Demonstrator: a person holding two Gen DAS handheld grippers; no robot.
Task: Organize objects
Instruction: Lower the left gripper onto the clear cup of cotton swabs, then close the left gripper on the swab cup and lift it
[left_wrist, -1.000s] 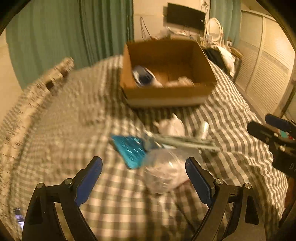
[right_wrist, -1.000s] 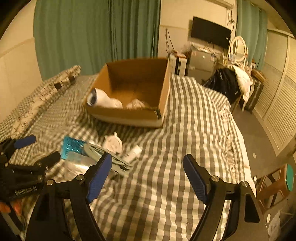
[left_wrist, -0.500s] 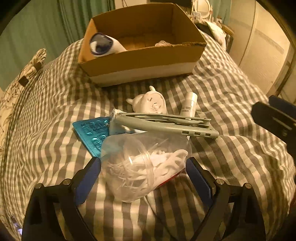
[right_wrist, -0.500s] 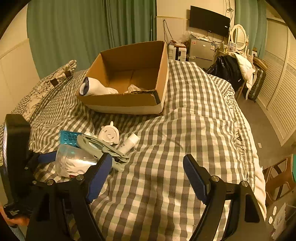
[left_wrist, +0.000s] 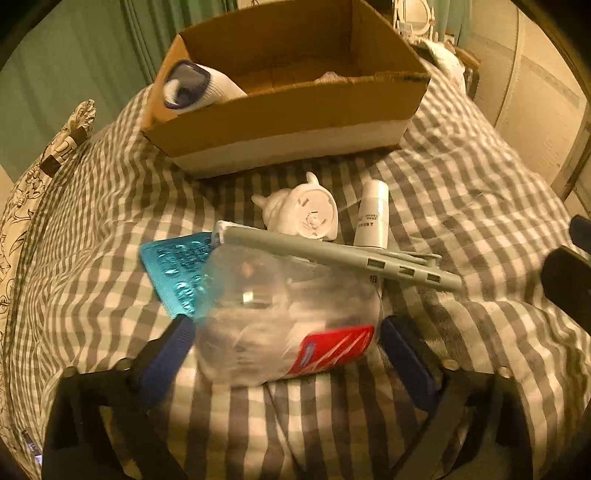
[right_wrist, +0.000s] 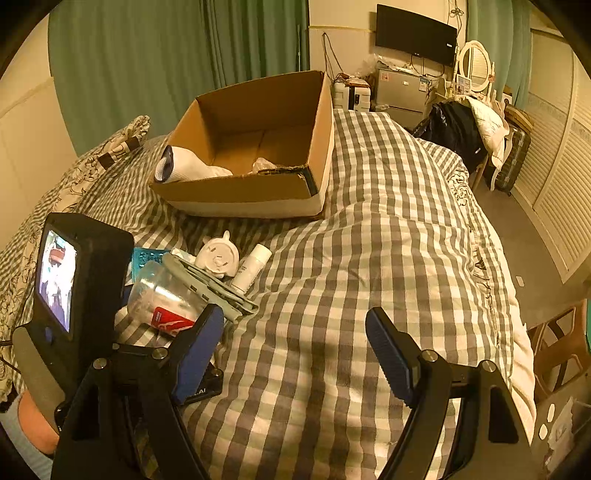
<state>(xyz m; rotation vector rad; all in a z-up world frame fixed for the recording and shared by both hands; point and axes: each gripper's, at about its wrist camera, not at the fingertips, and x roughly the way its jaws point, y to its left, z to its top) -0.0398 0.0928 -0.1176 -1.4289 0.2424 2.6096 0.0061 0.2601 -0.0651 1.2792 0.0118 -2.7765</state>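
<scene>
My left gripper (left_wrist: 284, 343) spread wide, pads flanking clear plastic jar (left_wrist: 284, 314), contact unclear; my right gripper (right_wrist: 295, 347) spread, holding nothing, over checked bedspread (right_wrist: 388, 258).

A clear, glossy plastic jar (left_wrist: 280, 314) with a shiny red label is seen on matt checked cloth bedding (left_wrist: 461, 206). Matt brown corrugated cardboard forms the box (left_wrist: 280, 110). Shiny teal foil covers the blister pack (left_wrist: 173, 269). Smooth white plastic forms the pig figurine (left_wrist: 303, 214).

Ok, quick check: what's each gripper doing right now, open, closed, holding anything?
Left gripper: open, fingers either side of the clear plastic jar, not clamped on it.
Right gripper: open, empty, above the checkered bedspread.
</scene>
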